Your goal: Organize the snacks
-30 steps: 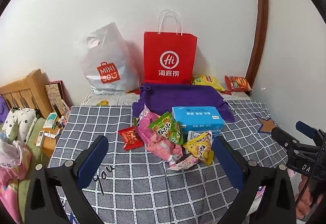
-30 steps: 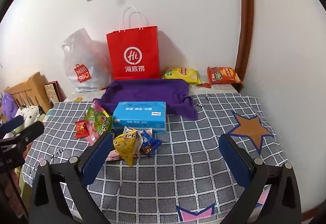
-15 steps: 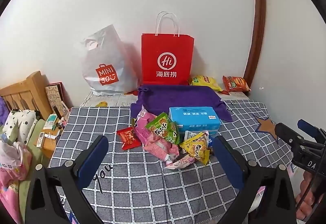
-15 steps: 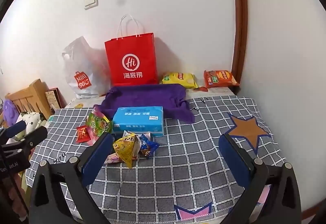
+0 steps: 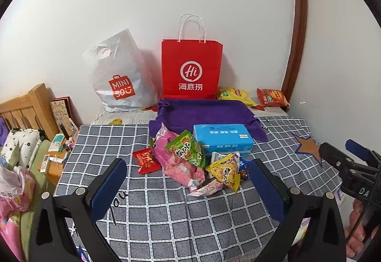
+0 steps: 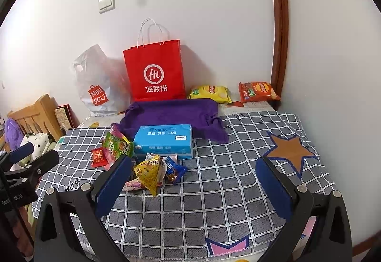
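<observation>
A heap of snack packets lies mid-table on the checked cloth point(image 5: 166, 219): a red packet point(image 5: 145, 160), a pink bag point(image 5: 176, 162), a green bag point(image 5: 188, 148), a yellow bag point(image 5: 225, 172) and a small blue packet point(image 6: 175, 169). Behind them sits a light blue box point(image 5: 222, 138) against a purple cloth tray point(image 5: 204, 112). Two chip bags, yellow point(image 6: 209, 93) and orange point(image 6: 258, 91), lie by the wall. My left gripper point(image 5: 188, 188) and right gripper point(image 6: 194, 182) both hover open and empty before the heap, well short of it.
A red paper bag point(image 5: 191, 70) and a white plastic bag point(image 5: 119, 76) stand against the back wall. A wooden bed frame point(image 5: 28, 107) with bedding and small items is at the left. A brown door frame point(image 6: 277, 28) marks the right corner.
Both grippers have drawn back and risen a little, so the heap looks smaller and farther. Nothing on the table has moved, and both stay open.
</observation>
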Demonstrator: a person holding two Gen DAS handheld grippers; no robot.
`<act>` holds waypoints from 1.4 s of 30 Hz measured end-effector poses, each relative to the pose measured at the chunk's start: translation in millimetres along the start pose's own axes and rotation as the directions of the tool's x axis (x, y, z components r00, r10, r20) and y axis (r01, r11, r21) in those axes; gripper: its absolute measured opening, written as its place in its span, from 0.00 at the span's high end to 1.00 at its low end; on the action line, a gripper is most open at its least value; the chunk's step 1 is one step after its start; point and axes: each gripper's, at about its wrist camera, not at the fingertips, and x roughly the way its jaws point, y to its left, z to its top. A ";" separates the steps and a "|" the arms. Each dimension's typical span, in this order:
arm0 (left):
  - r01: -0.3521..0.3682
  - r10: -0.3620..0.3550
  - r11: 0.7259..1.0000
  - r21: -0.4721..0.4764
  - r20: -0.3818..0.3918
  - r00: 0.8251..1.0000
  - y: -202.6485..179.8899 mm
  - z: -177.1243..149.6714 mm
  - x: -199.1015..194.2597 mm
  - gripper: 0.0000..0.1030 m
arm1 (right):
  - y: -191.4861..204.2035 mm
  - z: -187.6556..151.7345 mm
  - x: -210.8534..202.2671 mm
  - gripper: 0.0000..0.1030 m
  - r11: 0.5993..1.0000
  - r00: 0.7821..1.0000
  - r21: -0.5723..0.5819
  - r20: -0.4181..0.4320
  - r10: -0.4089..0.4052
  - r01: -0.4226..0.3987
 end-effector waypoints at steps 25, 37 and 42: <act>0.009 -0.009 1.000 -0.027 0.016 1.000 5.6 -1.2 -8.1 0.00 | 5.0 -4.6 -2.3 0.03 1.000 1.000 -0.007 0.001 -0.003 0.003; 0.018 -0.017 0.999 -0.041 0.014 1.000 9.6 -1.6 -7.9 0.00 | 9.4 -4.2 -6.5 0.03 1.000 1.000 -0.021 0.017 -0.001 0.001; 0.022 -0.021 0.998 -0.051 0.013 1.000 9.8 -2.3 -8.4 0.00 | 10.0 -4.2 -7.5 0.03 1.000 1.000 -0.024 0.022 0.001 0.000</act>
